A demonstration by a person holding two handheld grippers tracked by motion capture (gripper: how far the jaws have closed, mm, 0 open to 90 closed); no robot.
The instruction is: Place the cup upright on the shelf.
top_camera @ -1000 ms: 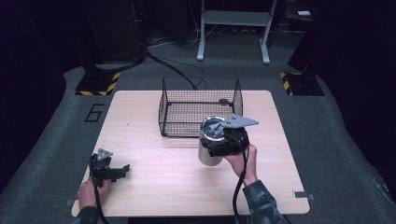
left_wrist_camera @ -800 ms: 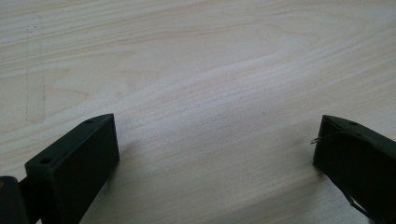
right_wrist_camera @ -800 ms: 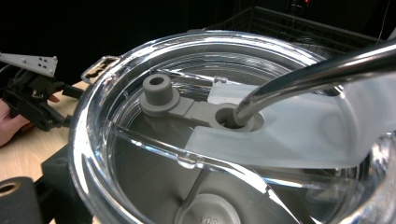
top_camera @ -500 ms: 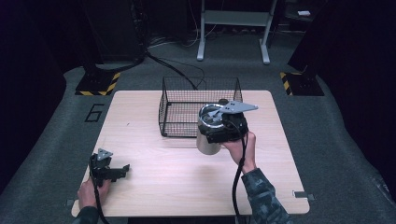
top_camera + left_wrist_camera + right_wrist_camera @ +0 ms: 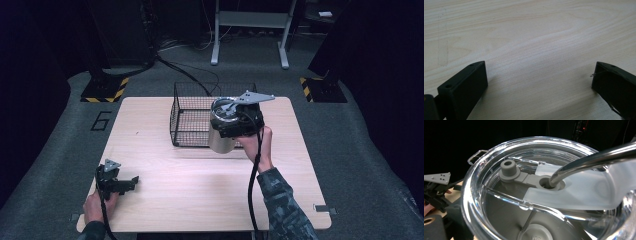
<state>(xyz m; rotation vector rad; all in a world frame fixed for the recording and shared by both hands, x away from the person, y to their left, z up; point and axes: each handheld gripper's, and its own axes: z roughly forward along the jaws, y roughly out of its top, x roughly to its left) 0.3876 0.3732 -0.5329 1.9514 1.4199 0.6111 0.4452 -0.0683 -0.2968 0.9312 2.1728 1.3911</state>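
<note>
A steel tumbler (image 5: 221, 140) with a clear lid (image 5: 524, 195) and a bent metal straw (image 5: 586, 161) hangs above the table at the wire basket's (image 5: 190, 120) near right corner. My right gripper (image 5: 241, 123) is shut on it from the right side. In the right gripper view a grey stopper (image 5: 509, 168) stands out of the lid beside the straw hole. My left gripper (image 5: 126, 183) rests on the table (image 5: 200, 190) at the near left, open, with bare wood between its jaws (image 5: 540, 75).
The black wire basket stands at the table's far middle, and I see nothing inside it. Black cables trail from both grippers toward the near edge. Dark floor, a metal stand and striped bases lie beyond the table.
The right gripper has carried the tumbler up and away from me, toward the basket's near right corner. The left gripper has stayed put.
</note>
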